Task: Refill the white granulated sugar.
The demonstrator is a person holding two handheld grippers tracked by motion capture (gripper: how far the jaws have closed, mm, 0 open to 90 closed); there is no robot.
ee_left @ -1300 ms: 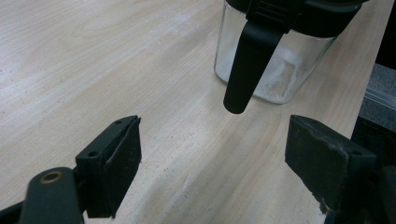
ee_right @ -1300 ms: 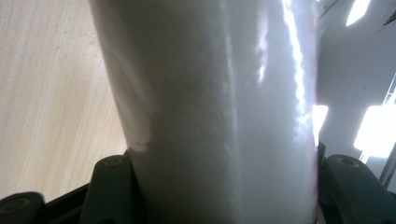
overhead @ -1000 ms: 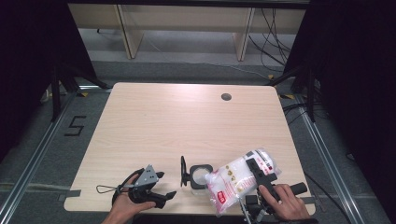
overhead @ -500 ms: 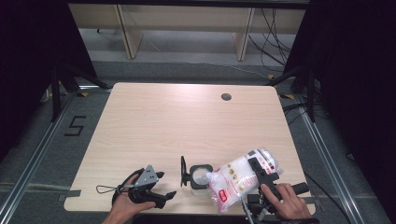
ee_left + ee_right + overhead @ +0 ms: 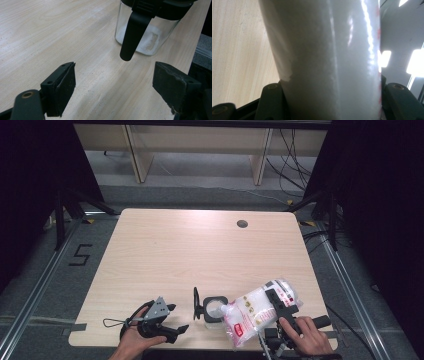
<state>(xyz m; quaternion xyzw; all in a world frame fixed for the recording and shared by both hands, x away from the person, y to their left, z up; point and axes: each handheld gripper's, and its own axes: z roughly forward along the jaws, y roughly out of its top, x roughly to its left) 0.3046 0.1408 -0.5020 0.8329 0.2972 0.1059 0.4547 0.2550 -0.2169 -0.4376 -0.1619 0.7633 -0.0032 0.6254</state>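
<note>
Your right gripper (image 5: 278,304) clamps the white bag (image 5: 255,310), tilted over the glass jar (image 5: 214,309) at the wooden table's (image 5: 200,250) near edge. Your left gripper (image 5: 172,317) stands wide, empty. Grey floor (image 5: 45,285) surrounds it.

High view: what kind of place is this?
Probably a lab recording bay, not a kitchen: a bare wooden table with a cable hole, black curtains at both sides, and a taped "5" on the floor.
</note>
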